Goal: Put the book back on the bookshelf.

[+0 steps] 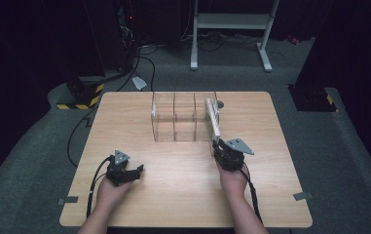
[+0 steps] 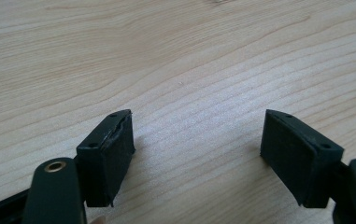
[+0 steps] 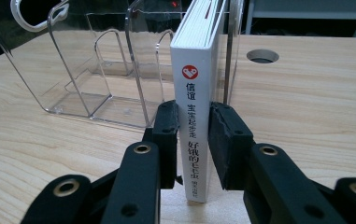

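- Book: white, standing upright on its lower edge, spine toward the right gripper's camera; red heart mark and dark printed characters down the spine. From the high view the book sits in the rightmost compartment of the clear rack, toward the table's far edge, right of centre.
- Left gripper: resting near the front-left part of the table, well apart from the rack. Its own view has both pads spread wide with bare wood between them; nothing held.
- Clear rack: three compartments side by side; left and middle ones appear vacant. Acrylic dividers stand just left of the book.
- Right gripper: jaws closed onto the book's spine, one pad on each cover, low on the spine. Contact looks firm on both sides.
- Round hole in the table lies beyond the rack's right wall.
- Step in hand, as judged: book is gripped at the rack's near opening, either being seated or about to be drawn out; cannot tell which.
- Next move calls for travel straight along the compartment, book kept upright, so the covers do not catch the divider or outer wall.
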